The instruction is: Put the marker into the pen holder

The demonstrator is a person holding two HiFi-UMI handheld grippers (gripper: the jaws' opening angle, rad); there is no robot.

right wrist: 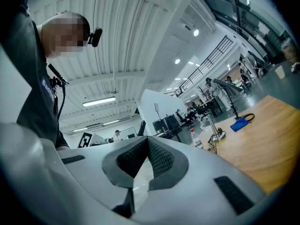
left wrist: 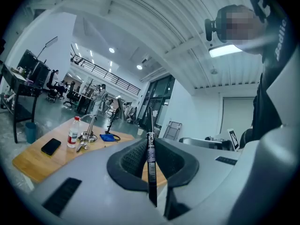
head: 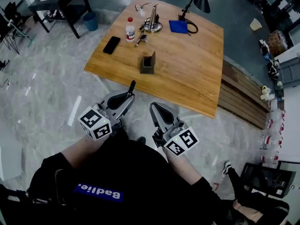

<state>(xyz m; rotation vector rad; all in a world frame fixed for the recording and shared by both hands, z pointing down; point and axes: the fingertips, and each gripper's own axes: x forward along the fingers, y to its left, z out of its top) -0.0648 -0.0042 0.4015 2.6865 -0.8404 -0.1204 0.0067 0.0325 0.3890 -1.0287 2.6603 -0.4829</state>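
I hold both grippers short of the surface's [head: 197,74] near edge. The left gripper's [head: 125,97] jaws pinch the marker [left wrist: 150,161]; the right gripper's [head: 157,108] are pressed together. The holder [head: 148,63] stands mid-surface with open room around it and looks empty.

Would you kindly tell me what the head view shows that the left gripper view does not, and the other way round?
Only the head view shows the pen holder, standing near the middle of the table. Only the left gripper view shows the printed label on the marker and the left gripper with its jaws shut on it. Both show the marker, the bottle, the phone and the blue cloth.
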